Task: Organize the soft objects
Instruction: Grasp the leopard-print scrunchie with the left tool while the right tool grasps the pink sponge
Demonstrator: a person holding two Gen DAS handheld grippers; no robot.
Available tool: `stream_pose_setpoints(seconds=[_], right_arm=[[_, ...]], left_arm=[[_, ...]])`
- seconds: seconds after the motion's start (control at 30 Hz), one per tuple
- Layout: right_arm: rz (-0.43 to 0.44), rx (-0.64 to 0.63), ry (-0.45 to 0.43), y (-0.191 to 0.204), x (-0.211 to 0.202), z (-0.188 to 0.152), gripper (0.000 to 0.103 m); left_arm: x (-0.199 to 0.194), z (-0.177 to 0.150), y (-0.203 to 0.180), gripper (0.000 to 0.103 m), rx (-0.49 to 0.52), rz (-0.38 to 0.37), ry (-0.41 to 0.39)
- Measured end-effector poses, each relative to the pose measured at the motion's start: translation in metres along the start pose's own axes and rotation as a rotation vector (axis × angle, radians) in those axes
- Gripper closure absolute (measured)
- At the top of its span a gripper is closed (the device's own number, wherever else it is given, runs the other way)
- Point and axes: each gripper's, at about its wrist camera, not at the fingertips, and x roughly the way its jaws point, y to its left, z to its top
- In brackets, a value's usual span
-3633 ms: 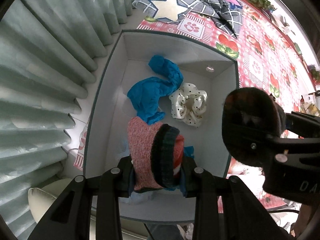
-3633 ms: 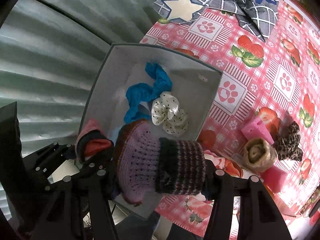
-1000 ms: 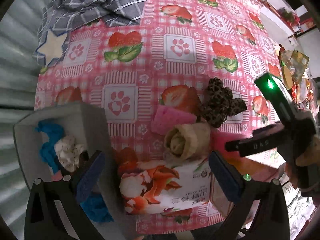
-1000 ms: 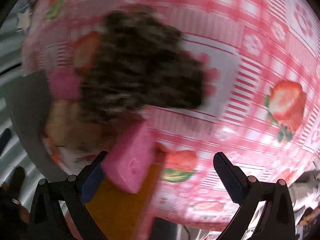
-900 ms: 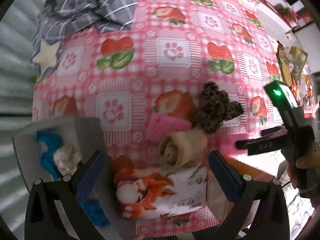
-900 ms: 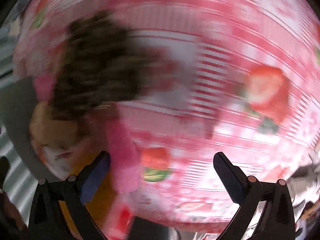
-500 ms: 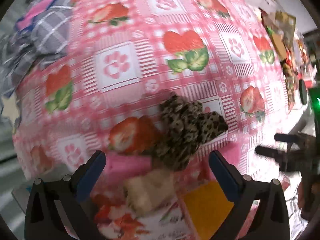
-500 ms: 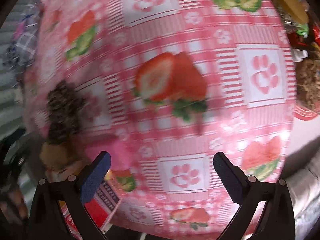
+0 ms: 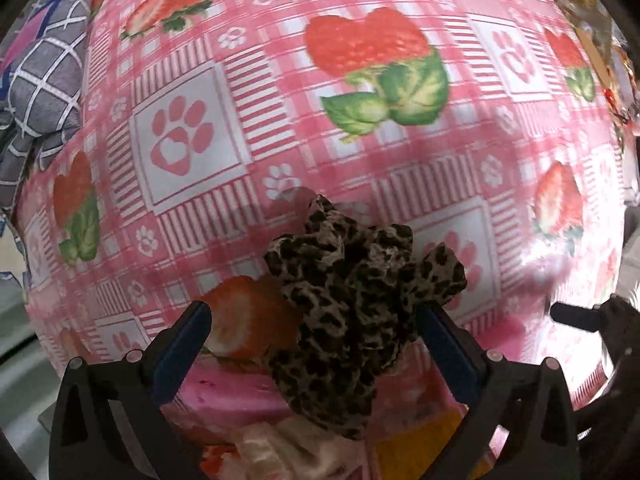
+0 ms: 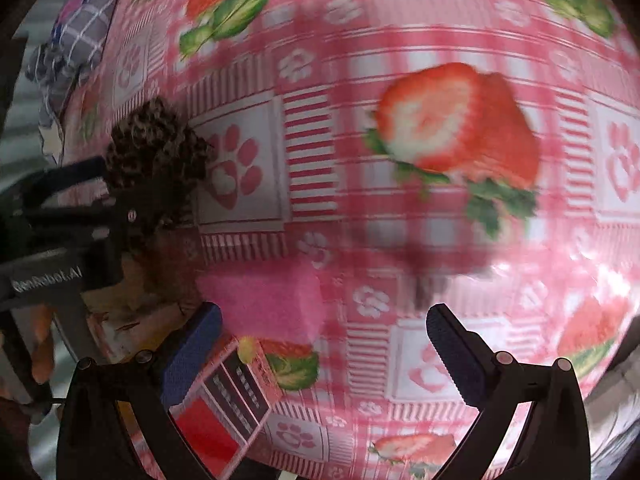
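Observation:
A leopard-print scrunchie (image 9: 352,300) lies crumpled on the pink strawberry tablecloth (image 9: 320,128). My left gripper (image 9: 312,310) is open, with one finger on each side of the scrunchie and gaps left between them. In the right wrist view the same scrunchie (image 10: 156,148) shows at the left, with the left gripper (image 10: 60,216) reaching in on it. My right gripper (image 10: 323,312) is open over the cloth and holds nothing. A pink sponge (image 10: 264,300) lies just ahead of its left finger.
A second pink sponge (image 9: 232,400), a beige rolled cloth (image 9: 272,448) and an orange block (image 9: 412,444) sit close behind the scrunchie. A printed carton (image 10: 224,392) lies under the right gripper. A grey checked blanket (image 9: 40,80) is bunched at the far left.
The left gripper has dropped closer to the leopard scrunchie, which now sits between its fingers. The right gripper has swung across the cloth, and the pink sponge is now near its left finger.

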Motion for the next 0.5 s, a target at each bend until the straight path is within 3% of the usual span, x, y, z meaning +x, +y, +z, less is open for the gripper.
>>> stream_pose_setpoints(seconds=[0.17, 0.23, 0.5], right_arm=[[-0.158, -0.153, -0.025, 0.037, 0.016, 0.002, 0.0], [-0.181, -0.173, -0.044, 0.043, 0.018, 0.001, 0.0], [-0.2, -0.048, -0.099, 0.002, 0.004, 0.009, 0.0]], left_arm=[[0.008, 0.001, 0.015, 0.0, -0.047, 0.014, 0.015], [0.012, -0.002, 0.018, 0.0, -0.057, 0.009, 0.024], [0.008, -0.011, 0.016, 0.0, -0.065, -0.004, 0.0]])
